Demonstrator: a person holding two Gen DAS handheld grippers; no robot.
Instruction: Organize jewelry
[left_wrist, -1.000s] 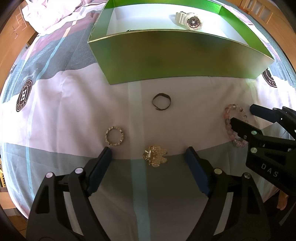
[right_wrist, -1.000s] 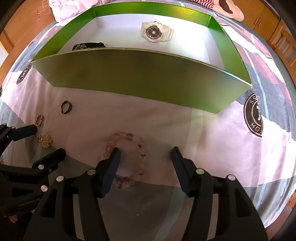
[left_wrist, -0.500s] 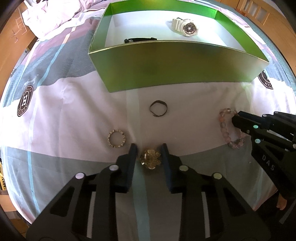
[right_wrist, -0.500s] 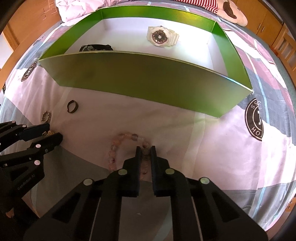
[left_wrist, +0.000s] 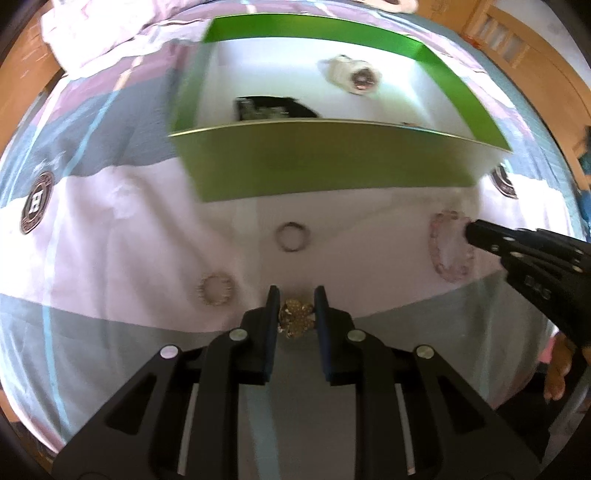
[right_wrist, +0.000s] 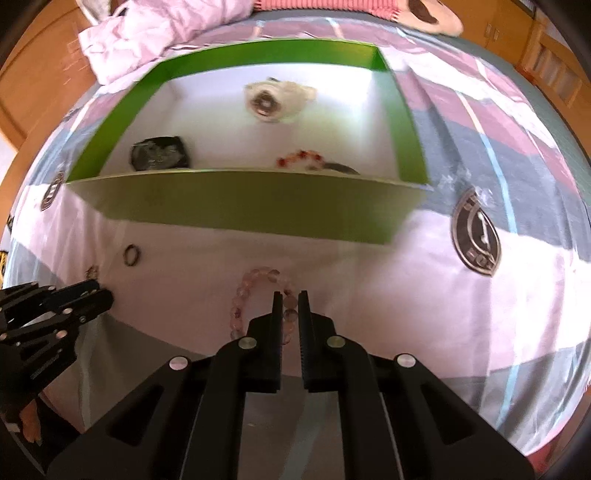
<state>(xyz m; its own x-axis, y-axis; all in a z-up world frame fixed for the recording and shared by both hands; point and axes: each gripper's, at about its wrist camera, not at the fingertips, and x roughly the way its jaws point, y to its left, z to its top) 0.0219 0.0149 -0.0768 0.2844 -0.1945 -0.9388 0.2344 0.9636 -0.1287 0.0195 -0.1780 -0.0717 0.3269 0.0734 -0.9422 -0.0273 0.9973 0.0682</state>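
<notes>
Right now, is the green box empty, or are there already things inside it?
Not empty. The green box already holds a white watch, a black watch and a red bead bracelet near its front wall.

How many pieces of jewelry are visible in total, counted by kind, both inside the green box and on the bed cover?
Watches: 2, white watch and black watch, in the green box.
Bead bracelets: 2, red bracelet in the box, pink bracelet on the cover.
Rings: 2, dark ring and pale ring.
Gold brooch: 1.
Total: 7; a dark item beside the red bracelet is unclear.
</notes>
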